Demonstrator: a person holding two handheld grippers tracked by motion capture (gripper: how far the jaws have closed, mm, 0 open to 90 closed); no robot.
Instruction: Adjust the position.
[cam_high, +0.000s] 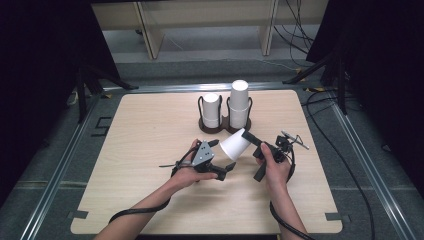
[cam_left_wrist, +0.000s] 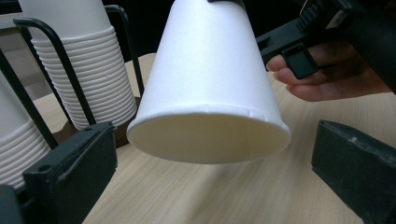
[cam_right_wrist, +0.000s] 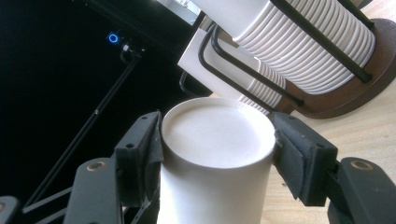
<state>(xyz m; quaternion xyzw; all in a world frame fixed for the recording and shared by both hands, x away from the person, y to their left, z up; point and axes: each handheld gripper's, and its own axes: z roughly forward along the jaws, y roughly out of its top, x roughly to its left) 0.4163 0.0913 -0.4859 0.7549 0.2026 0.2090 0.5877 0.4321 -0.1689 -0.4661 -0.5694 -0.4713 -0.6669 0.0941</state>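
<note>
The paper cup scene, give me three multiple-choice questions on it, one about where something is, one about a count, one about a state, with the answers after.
1. Where does the holder of stacked cups stand?
A. Far side of the table, near the middle
B. Near left corner
C. On the floor

2. How many stacks of cups are in the holder?
A. One
B. Two
C. Four

3. What is the state of the loose white cup?
A. Upright on the table
B. Crushed flat
C. Held off the table, tilted, by the right gripper

Answers: 1 A, the high view shows it toward the far edge. 2 B, two stacks stand side by side. 3 C, the jaws clamp its closed end; the left gripper stands open at its mouth.
</note>
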